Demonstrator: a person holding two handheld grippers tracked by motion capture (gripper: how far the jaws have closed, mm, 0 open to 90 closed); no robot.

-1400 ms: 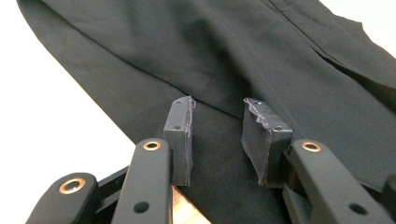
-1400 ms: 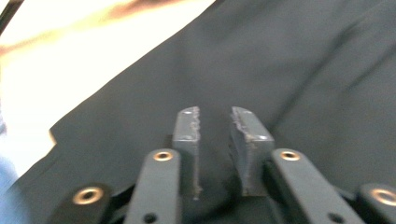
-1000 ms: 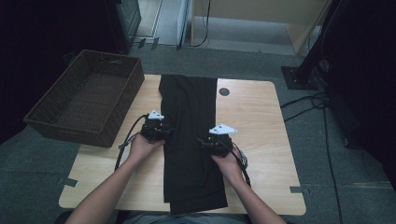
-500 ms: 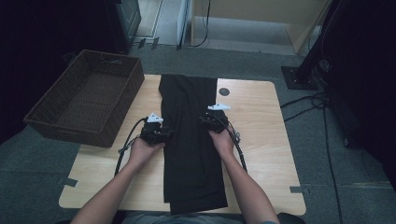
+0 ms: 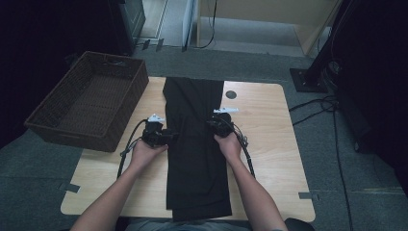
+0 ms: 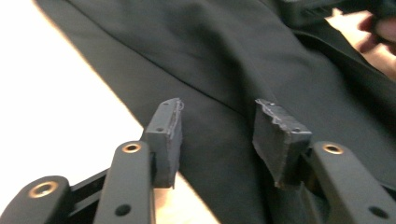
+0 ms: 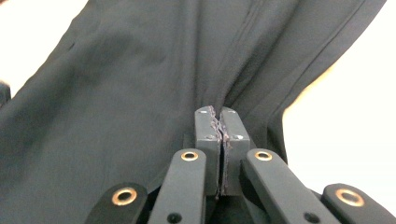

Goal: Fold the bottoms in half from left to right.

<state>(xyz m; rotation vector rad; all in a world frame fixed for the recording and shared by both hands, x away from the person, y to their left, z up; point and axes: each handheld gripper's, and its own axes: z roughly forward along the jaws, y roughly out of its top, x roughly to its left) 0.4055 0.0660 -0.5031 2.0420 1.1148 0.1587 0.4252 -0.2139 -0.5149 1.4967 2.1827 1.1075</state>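
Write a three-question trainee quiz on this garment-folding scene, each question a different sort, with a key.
1. True or false: the right gripper is pinching the black trousers.
2. Multiple choice: the wicker basket sits at A) the table's left, B) its right, C) on top of the trousers.
3. Short answer: how do the left gripper's jaws stand?

Key:
1. True: its pads are shut on a fold at the trousers' right edge.
2. A.
3. Apart, having just been opening, astride the trousers' left edge without pressing the cloth.
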